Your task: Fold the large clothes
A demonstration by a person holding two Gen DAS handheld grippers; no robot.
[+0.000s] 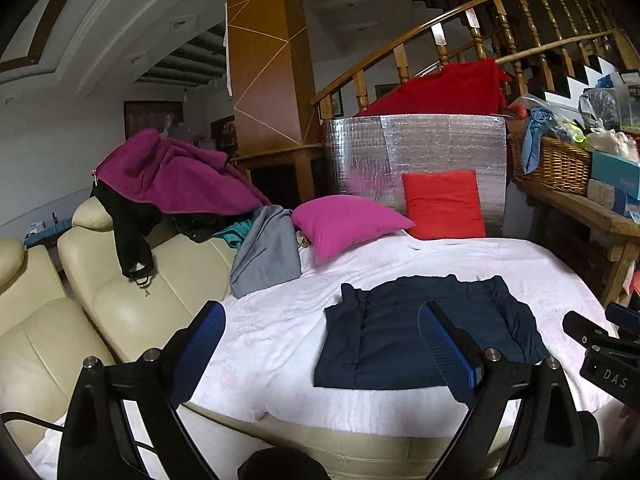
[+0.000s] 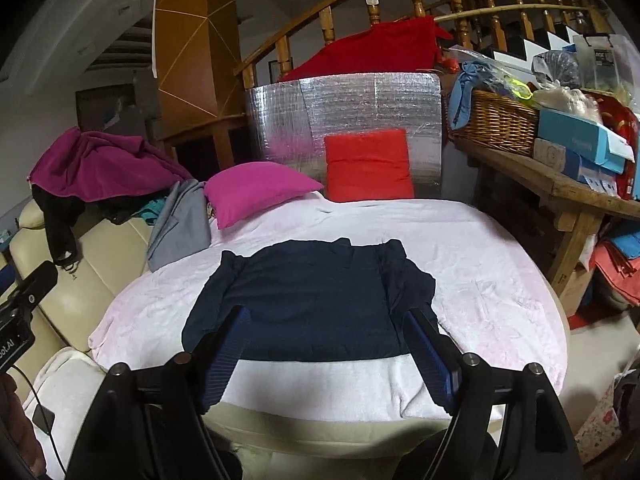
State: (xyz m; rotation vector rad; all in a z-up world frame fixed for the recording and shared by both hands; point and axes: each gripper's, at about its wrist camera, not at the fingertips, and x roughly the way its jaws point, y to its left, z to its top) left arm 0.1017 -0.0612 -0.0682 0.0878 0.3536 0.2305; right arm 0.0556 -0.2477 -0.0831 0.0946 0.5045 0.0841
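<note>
A dark navy garment lies folded into a rough rectangle on the pale pink blanket, its sleeves tucked in along the sides. My left gripper hangs open above the blanket's near left part, nothing between its blue pads; its right finger overlaps the garment in the view. My right gripper is open too, raised over the garment's near edge with empty jaws. The right gripper's black body shows at the right edge of the left wrist view.
A magenta cushion, a red cushion and a silver foil board stand at the back. Grey cloth and a purple garment drape over the cream sofa. A wooden bench with a wicker basket is on the right.
</note>
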